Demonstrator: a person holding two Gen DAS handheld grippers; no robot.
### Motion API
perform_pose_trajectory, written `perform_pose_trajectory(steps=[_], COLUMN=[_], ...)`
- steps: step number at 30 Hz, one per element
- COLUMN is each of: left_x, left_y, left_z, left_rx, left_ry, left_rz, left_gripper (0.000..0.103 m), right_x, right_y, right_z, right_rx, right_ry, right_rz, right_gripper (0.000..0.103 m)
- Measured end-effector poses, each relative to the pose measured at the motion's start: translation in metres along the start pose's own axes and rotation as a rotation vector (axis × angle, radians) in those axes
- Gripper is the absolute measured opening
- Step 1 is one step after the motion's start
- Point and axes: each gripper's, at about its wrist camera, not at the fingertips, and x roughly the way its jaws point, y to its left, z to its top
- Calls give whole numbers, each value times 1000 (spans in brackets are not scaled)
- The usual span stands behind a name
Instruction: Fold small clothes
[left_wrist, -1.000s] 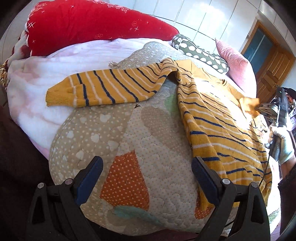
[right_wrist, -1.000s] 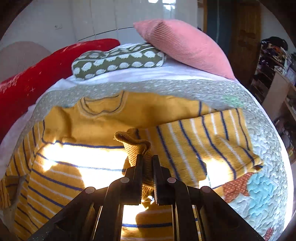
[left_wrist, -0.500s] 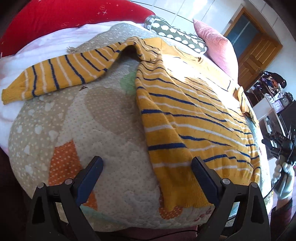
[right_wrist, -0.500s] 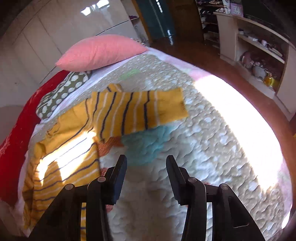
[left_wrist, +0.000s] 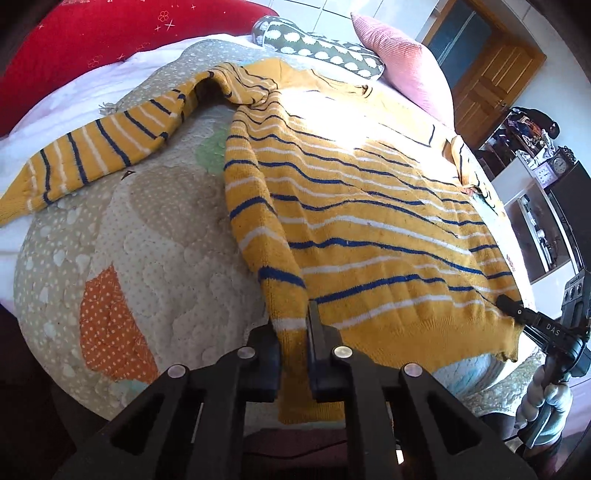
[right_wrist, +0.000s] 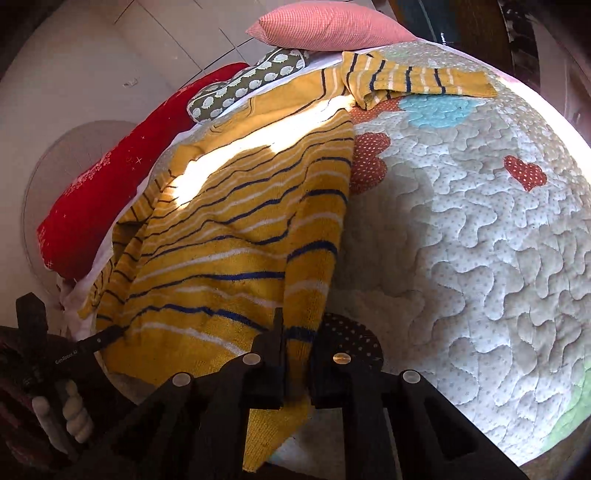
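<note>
From my left wrist camera, my left gripper (left_wrist: 293, 354) points down at the near edge of a bed. Its jaws have just been closing, and they are now clamped on the bottom hem of a yellow sweater (left_wrist: 362, 236), at the hem's left corner. The sweater's body runs away from me, hem nearest, neckline far off toward the pillows, so its long axis lies along the line my gripper points. It is mustard-yellow knit with thin navy and white stripes, lying flat on a patchwork quilt (left_wrist: 147, 266). Its left sleeve (left_wrist: 99, 151) stretches out sideways to the left, well away from the body. At the far right of this view my right gripper (left_wrist: 508, 304) meets the hem's other corner, with my gloved hand (left_wrist: 546, 402) below it.

From my right wrist camera, my right gripper (right_wrist: 297, 354) has also just been closing, and it now pinches the hem at the sweater's right corner. The knit body (right_wrist: 240, 229) rises away from the jaws toward a red bolster (right_wrist: 122, 173), a green dotted cushion (right_wrist: 247, 85) and a pink pillow (right_wrist: 328, 26). The right sleeve (right_wrist: 417, 79) lies far off, spread sideways on the quilt. My left gripper (right_wrist: 107, 334) shows at lower left, on the hem.

Each hand holds its own near corner, so I judge the next move is lifting the hem toward the neckline.
</note>
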Motion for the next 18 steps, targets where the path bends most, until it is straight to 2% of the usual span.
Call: perform_pose_trajectory(steps=[3, 9, 13, 14, 15, 18], left_x=[-7, 5, -8, -14, -23, -51], left_y=[-2, 6, 11, 11, 13, 13], left_z=[-11, -32, -35, -35, -35, -30], left_rx=[16, 5, 11, 17, 25, 55], left_ry=[13, 56, 24, 9, -10, -82], left_rz=[14, 55, 43, 42, 49, 73], left_gripper=[10, 10, 20, 20, 20, 20], right_x=[-8, -9, -20, -26, -35, -61], right_y=[-8, -15, -18, -18, -18, -10], right_z=[-9, -38, -44, -44, -44, -38], right_rx=[38, 69, 60, 62, 54, -7], right_ry=[5, 14, 11, 4, -15, -89], right_rz=[16, 11, -2, -7, -20, -95], right_gripper=[8, 8, 12, 16, 20, 20])
